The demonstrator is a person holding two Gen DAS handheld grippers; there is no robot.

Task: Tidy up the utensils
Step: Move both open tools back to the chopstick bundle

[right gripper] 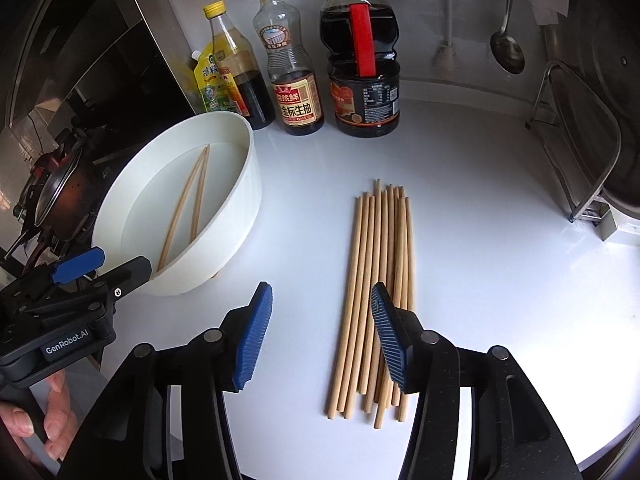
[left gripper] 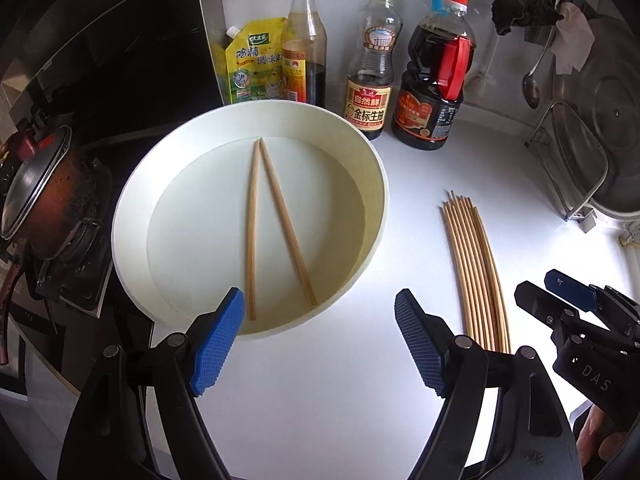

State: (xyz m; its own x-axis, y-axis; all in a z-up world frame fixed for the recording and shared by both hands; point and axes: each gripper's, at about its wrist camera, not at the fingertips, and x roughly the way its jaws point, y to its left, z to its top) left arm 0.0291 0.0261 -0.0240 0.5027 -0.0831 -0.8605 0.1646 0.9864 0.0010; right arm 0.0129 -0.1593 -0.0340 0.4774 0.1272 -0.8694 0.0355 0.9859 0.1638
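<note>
Chopsticks [right gripper: 376, 300] lie bundled beside white bowl [left gripper: 372, 184]; counter [right gripper: 500, 280] open around.

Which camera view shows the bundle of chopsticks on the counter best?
The right wrist view: the bundle of chopsticks lies central, with only a strip behind one finger. The left wrist view shows the same bundle at its right side, its near ends hidden behind the gripper.
</note>
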